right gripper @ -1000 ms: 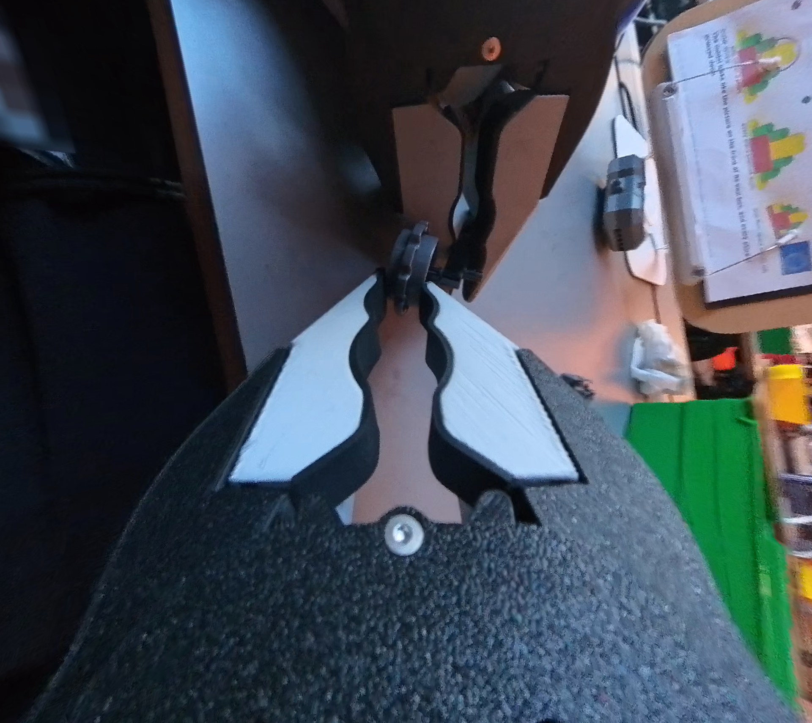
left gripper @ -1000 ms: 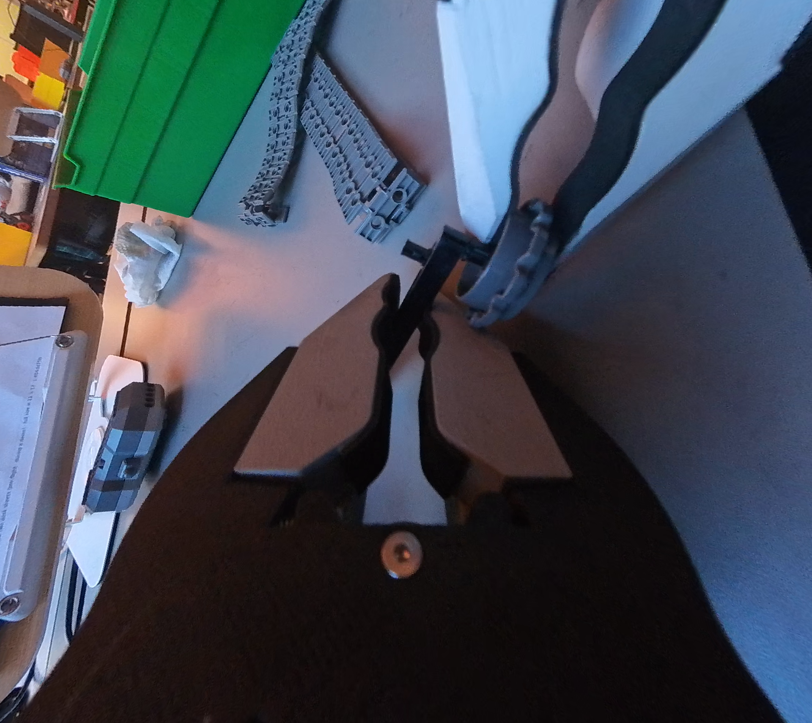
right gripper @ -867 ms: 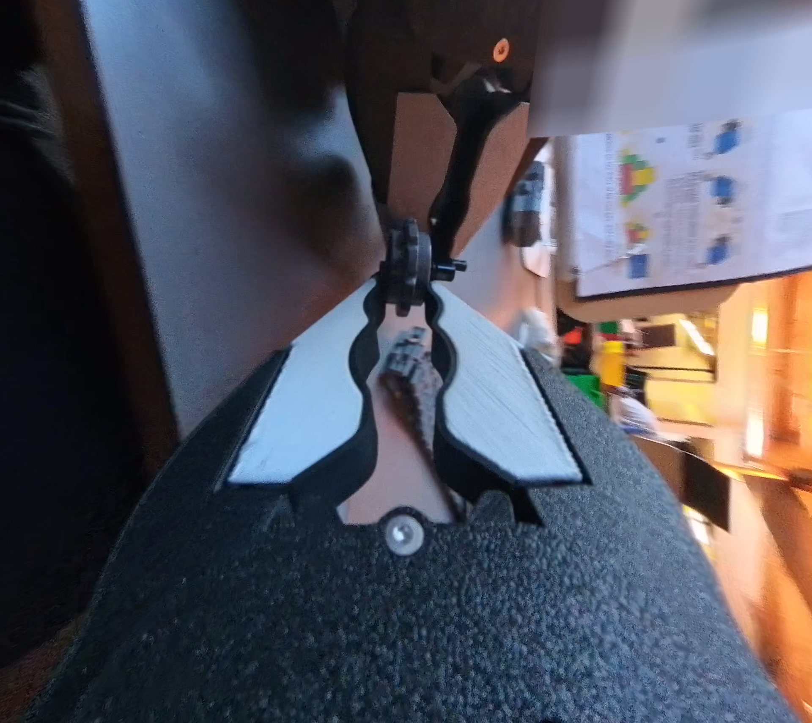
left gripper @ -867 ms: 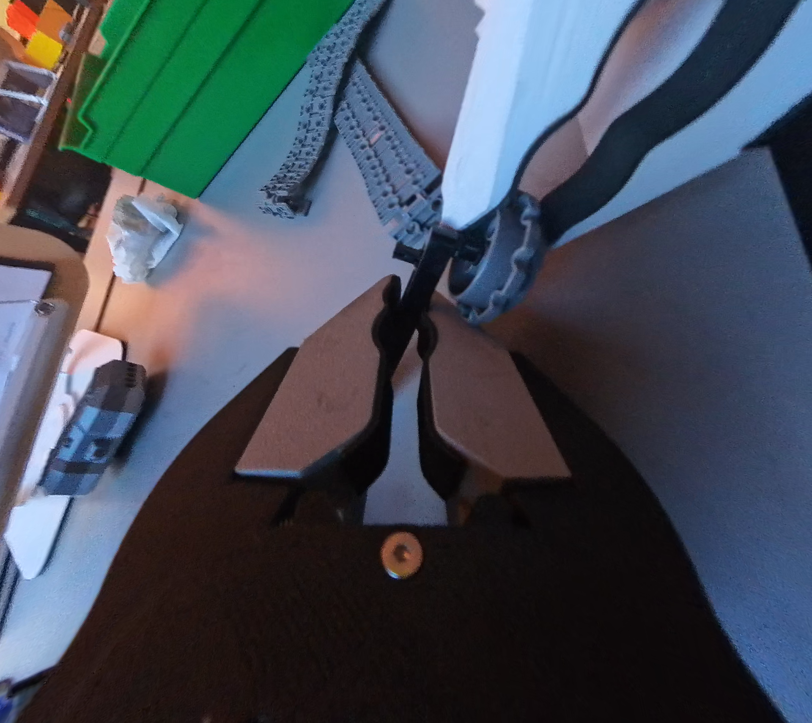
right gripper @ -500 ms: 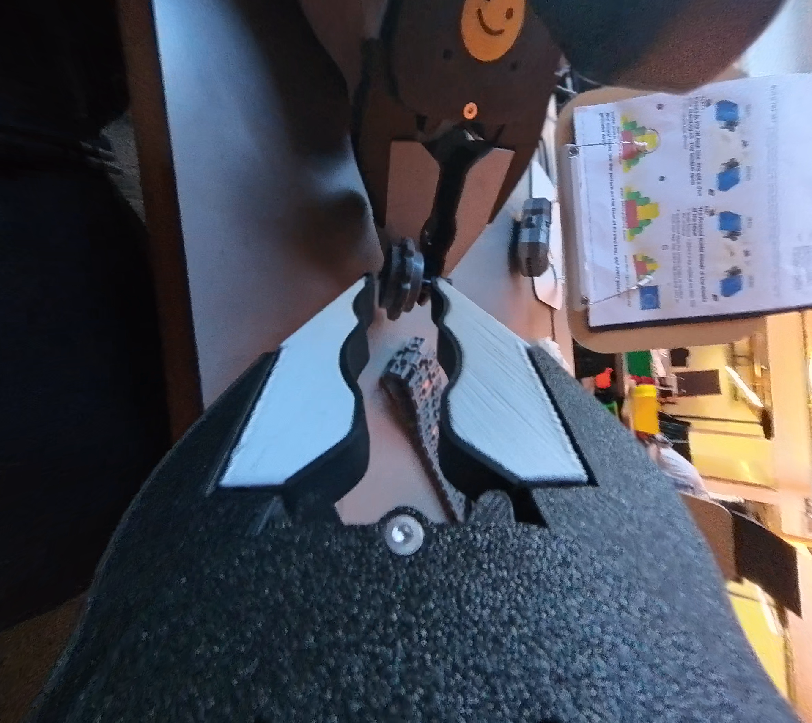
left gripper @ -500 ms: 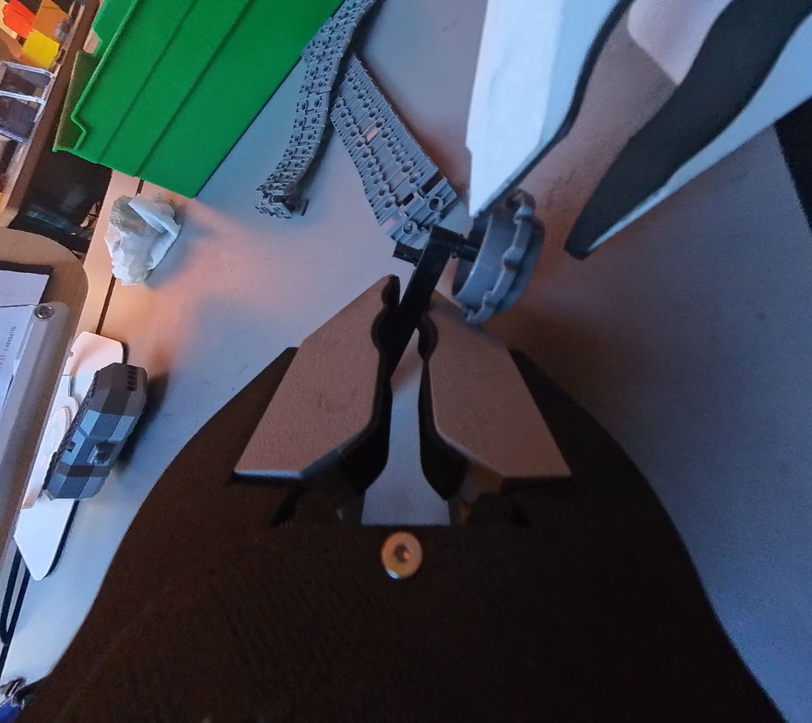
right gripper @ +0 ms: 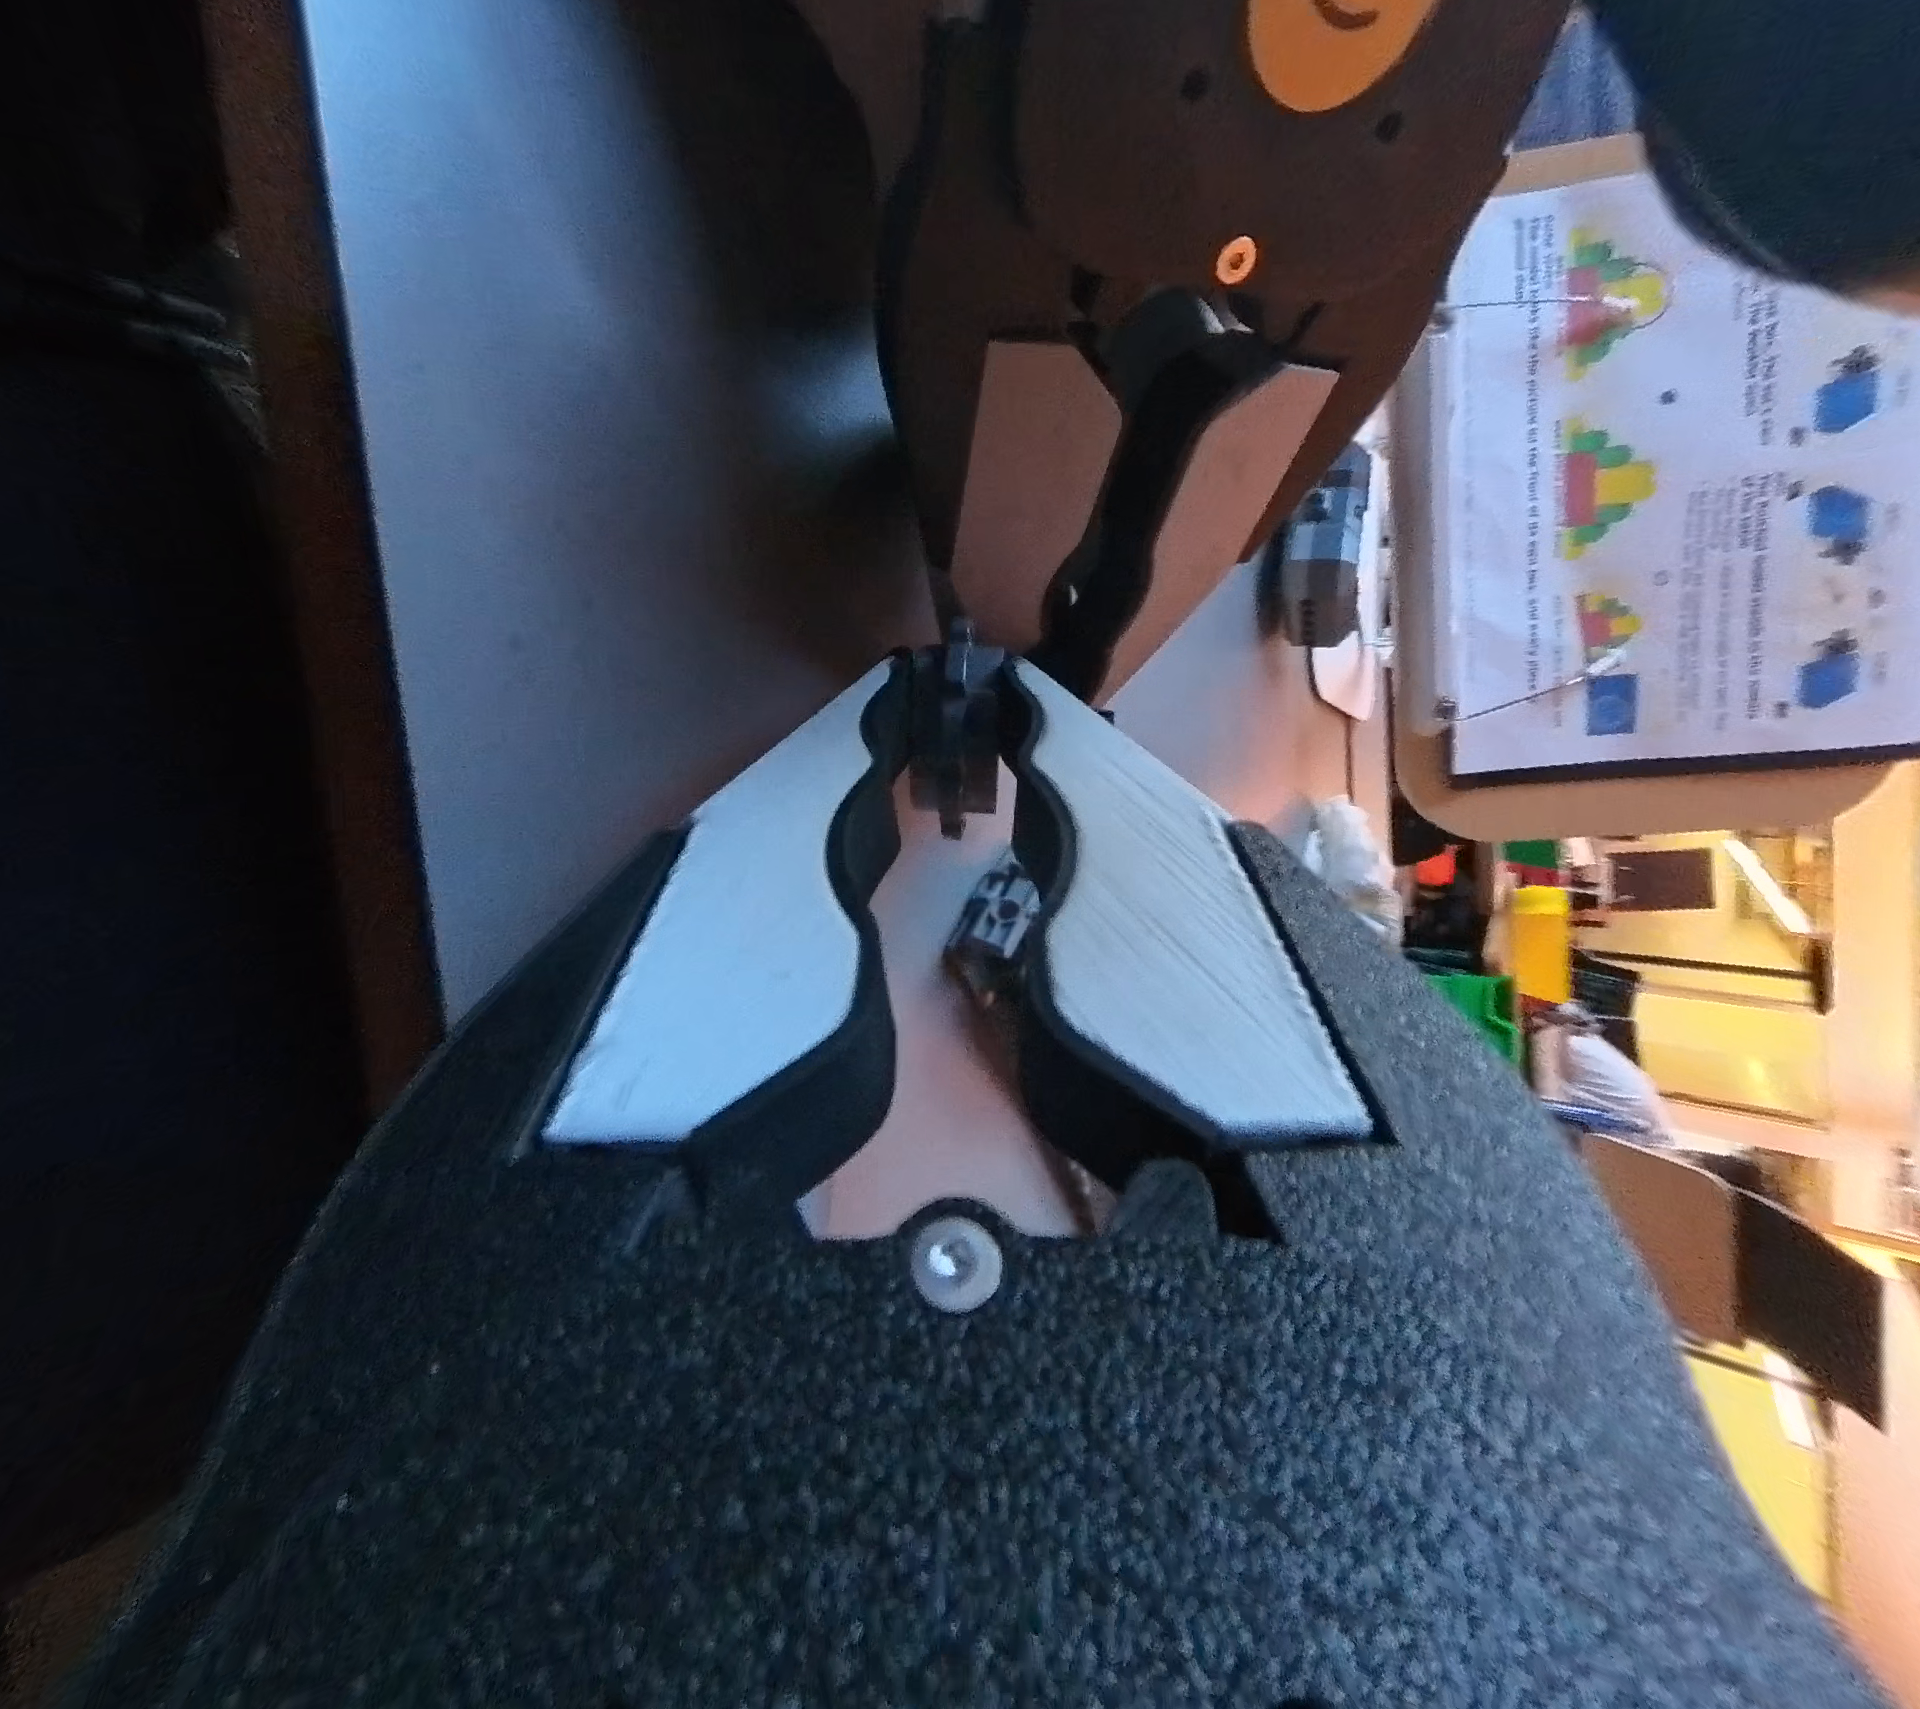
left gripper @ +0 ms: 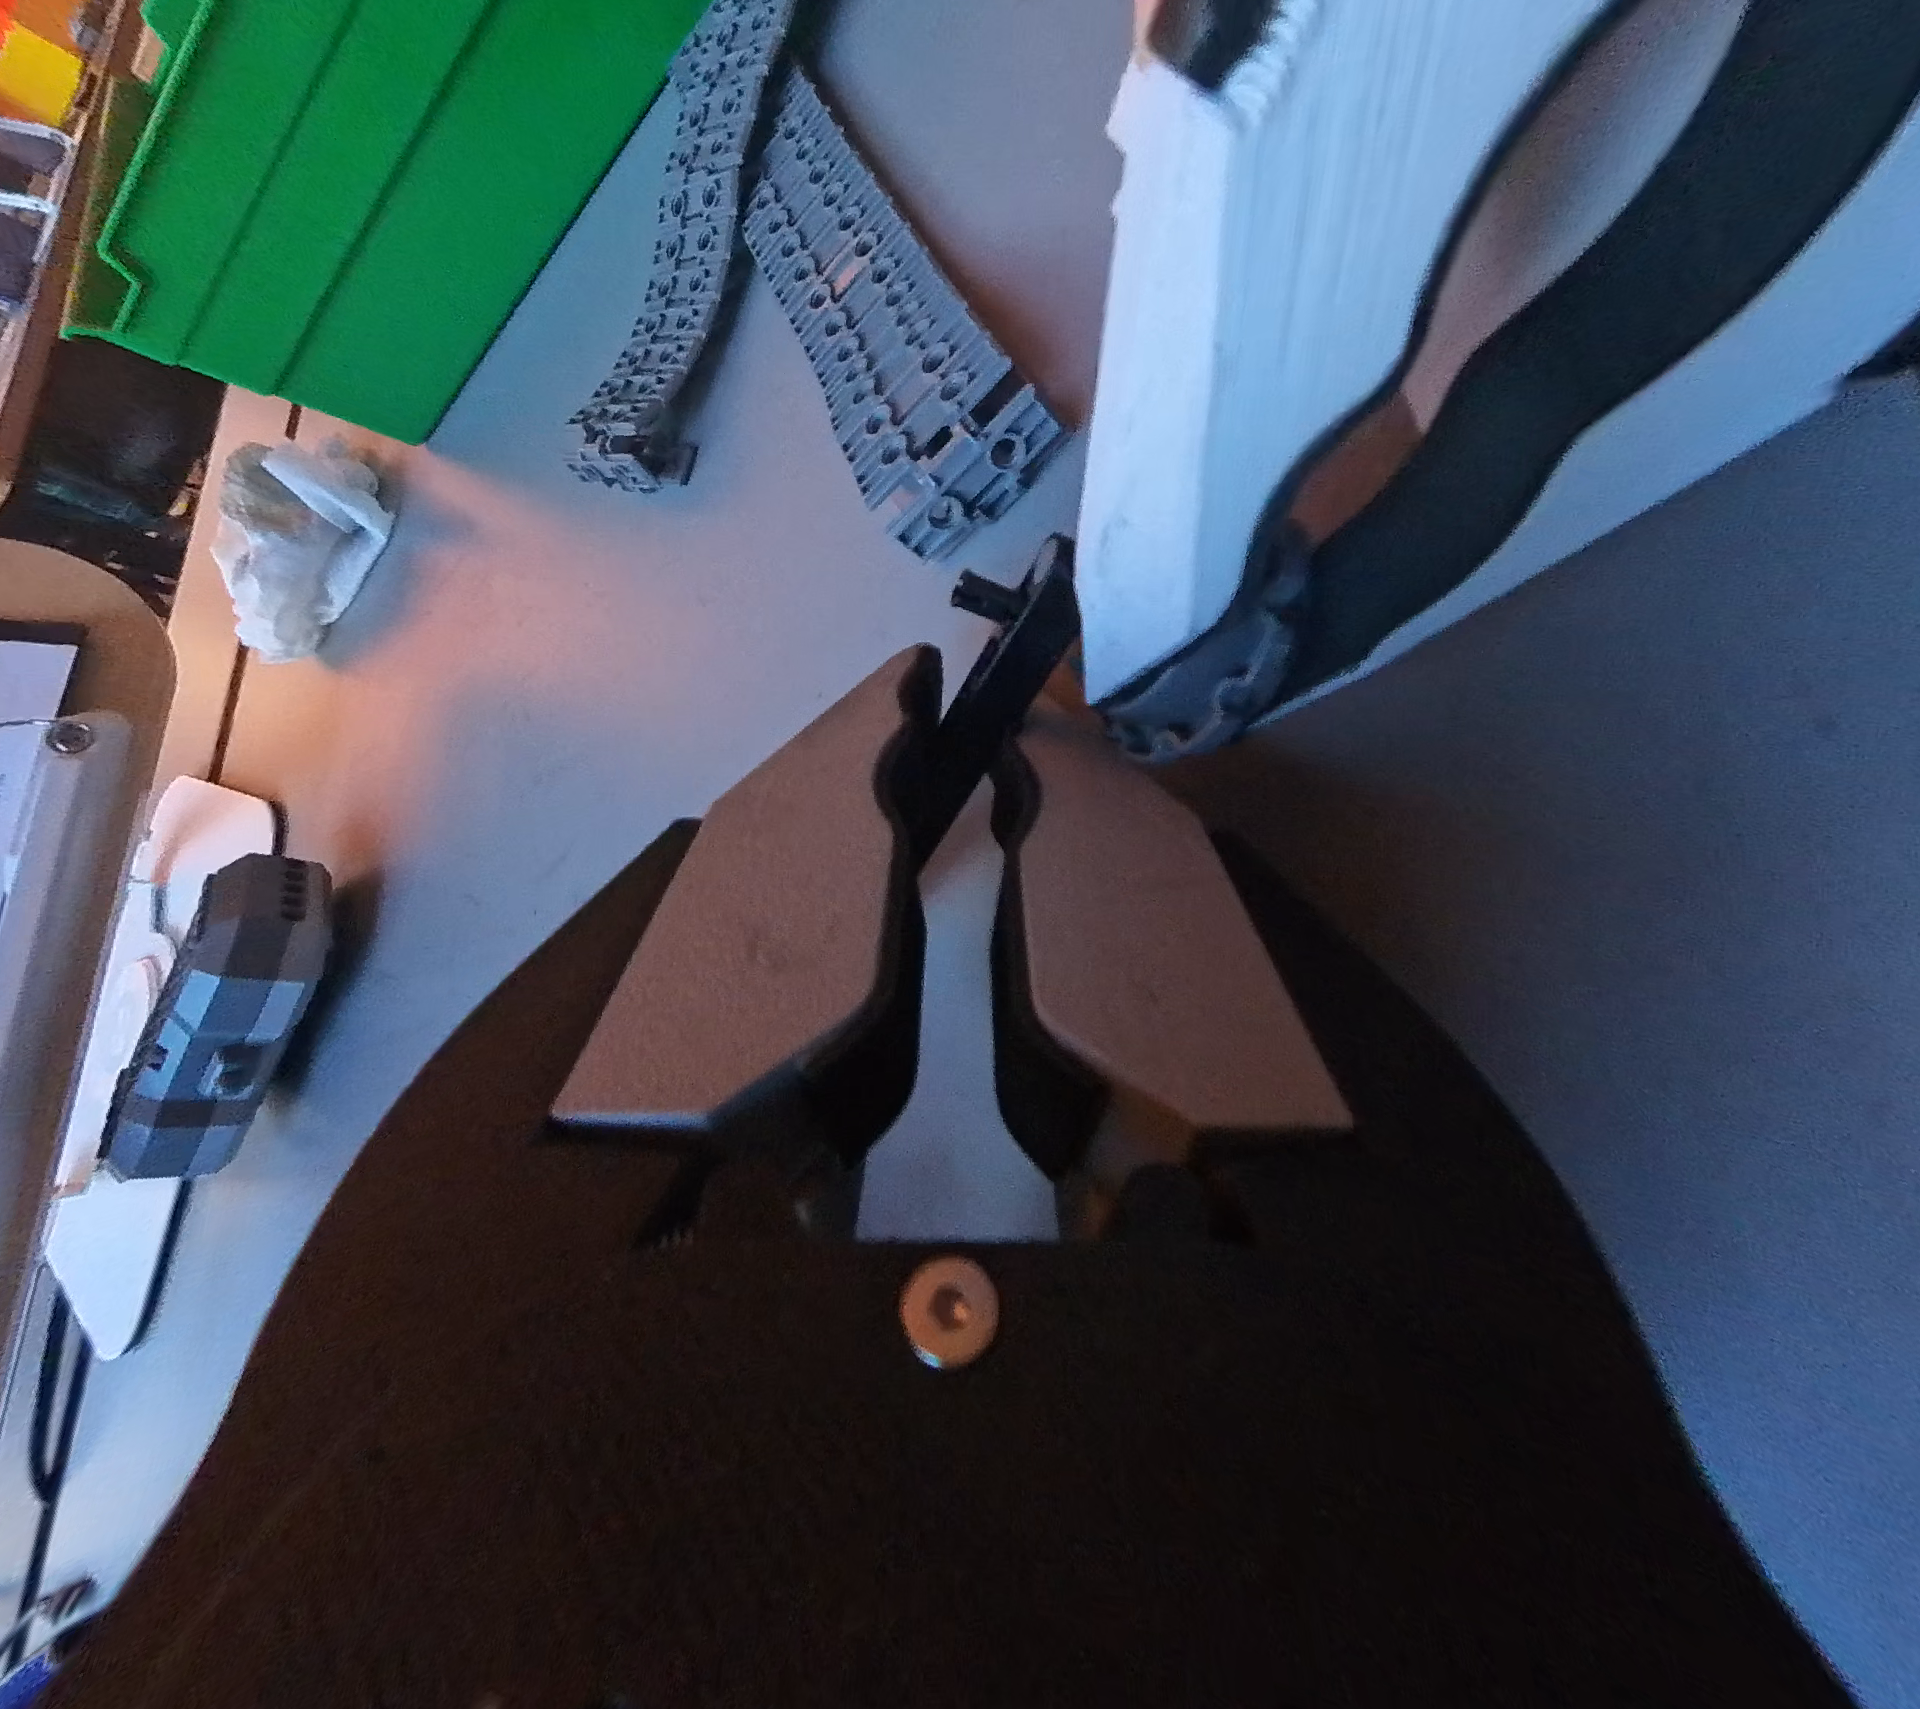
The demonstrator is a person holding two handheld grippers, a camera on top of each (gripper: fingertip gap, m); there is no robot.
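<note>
left claw (left gripper: pixel 961 750) clamped on black beam (left gripper: pixel 1013 662); right claw (right gripper: pixel 951 688) gripping grey gear (right gripper: pixel 954 729) at beam's tip, above table (left gripper: pixel 540 672)

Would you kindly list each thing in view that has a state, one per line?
left gripper: shut on the black beam
black beam: clamped, tilted, above the table
right gripper: shut on the grey gear
grey gear: pinched edge-on, beside the beam's tip
grey track strips: lying flat on the table
green bin: resting on the table

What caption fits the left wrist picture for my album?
Left gripper pinches a black beam while the white right gripper clamps a grey gear above the table.
</note>
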